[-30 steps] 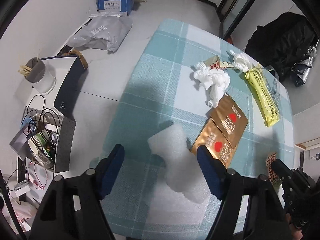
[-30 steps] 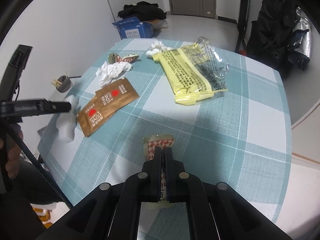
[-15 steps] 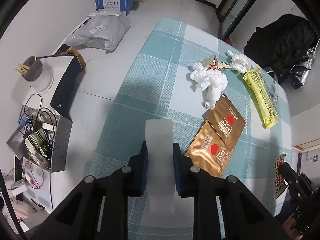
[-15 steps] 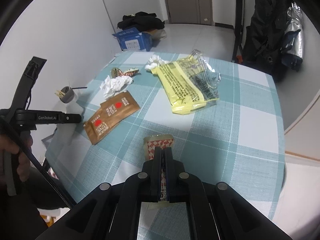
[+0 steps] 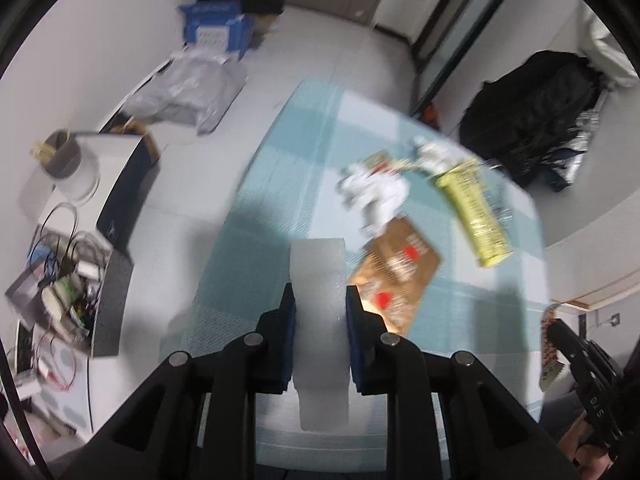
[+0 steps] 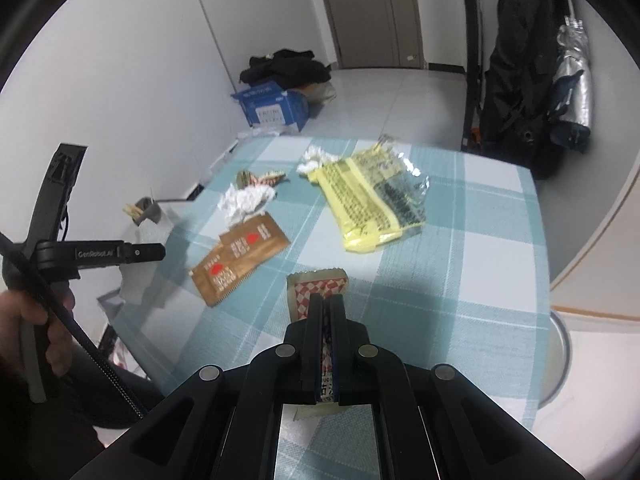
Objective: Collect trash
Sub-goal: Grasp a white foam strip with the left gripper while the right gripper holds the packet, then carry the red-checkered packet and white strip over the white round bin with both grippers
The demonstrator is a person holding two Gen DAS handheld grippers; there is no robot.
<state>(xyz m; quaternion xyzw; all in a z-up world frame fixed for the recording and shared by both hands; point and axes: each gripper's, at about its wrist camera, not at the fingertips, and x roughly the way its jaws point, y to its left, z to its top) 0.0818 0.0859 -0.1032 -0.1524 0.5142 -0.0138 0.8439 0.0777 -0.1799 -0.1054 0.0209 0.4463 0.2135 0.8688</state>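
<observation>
Both hands have lifted clear of the table (image 5: pixel 280 168): left gripper (image 5: pixel 319 312) has just clamped the foam strip (image 5: pixel 318 280), right gripper (image 6: pixel 326 312) pinches the checked wrapper (image 6: pixel 318 286), each piece lying lengthwise along its fingers.

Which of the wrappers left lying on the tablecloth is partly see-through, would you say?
The yellow wrapper beside the far edge; the brown packets are fully opaque.

A: What does the left tool (image 5: pixel 320 312) look like?
B: Matte black linkage arms, round silver rivets, dark blue pads (image 5: pixel 289 316).
A: And the right tool (image 6: pixel 326 316)?
B: The same build. A black cable trails by the hand (image 6: pixel 28 322), and the left tool's side carries white lettering.
</observation>
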